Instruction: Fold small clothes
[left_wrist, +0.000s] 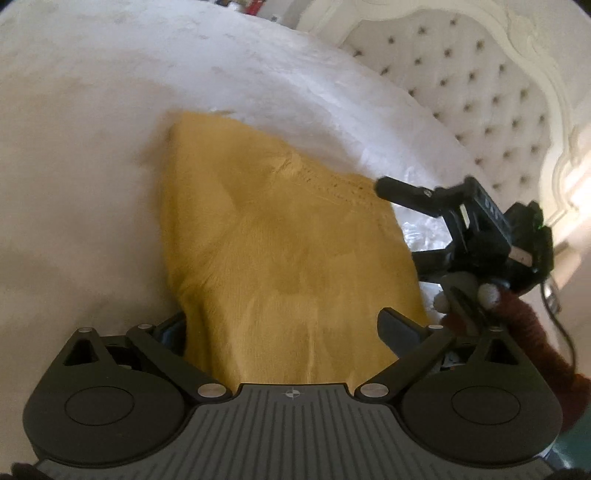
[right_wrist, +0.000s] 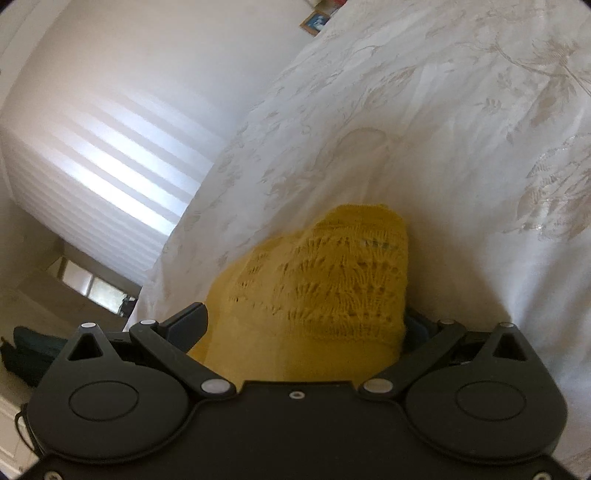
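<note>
One yellow knitted garment (left_wrist: 288, 258): mustard-coloured, with an openwork lace band that shows most clearly in the right wrist view. It lies on the bed, spread from the centre of the left wrist view down to 6 o'clock, where it runs between the fingers of the left claw (left_wrist: 284, 328). A row of eyelet stitching crosses it toward 2 o'clock.

One bed, covered by one white bedspread (left_wrist: 110, 147) with a woven leaf pattern; the pattern is plain in the right wrist view, faint in the left.

One tufted headboard (left_wrist: 480, 92): cream, buttoned, with a carved frame, at 1 to 2 o'clock in the left wrist view.

Two claws, each black with two fingers.
- Left claw: fingers spread wide, the cloth passing between them. The finger at 7 o'clock is partly hidden behind the fabric; the other rests on the cloth's edge. Whether it pinches the cloth cannot be told.
- Right claw (right_wrist: 303, 325): fingers stand wide at either side of a bunched lace portion of the garment, which fills the gap and rises toward 12 o'clock. A firm grip cannot be confirmed. In the left wrist view this claw sits at 3 o'clock, at the garment's edge.

One gloved hand with a dark red knitted sleeve (left_wrist: 524, 325), at 4 o'clock in the left wrist view, carrying the right claw.

One window blind (right_wrist: 103, 173): white, horizontal slats, at 9 o'clock in the right wrist view.
</note>
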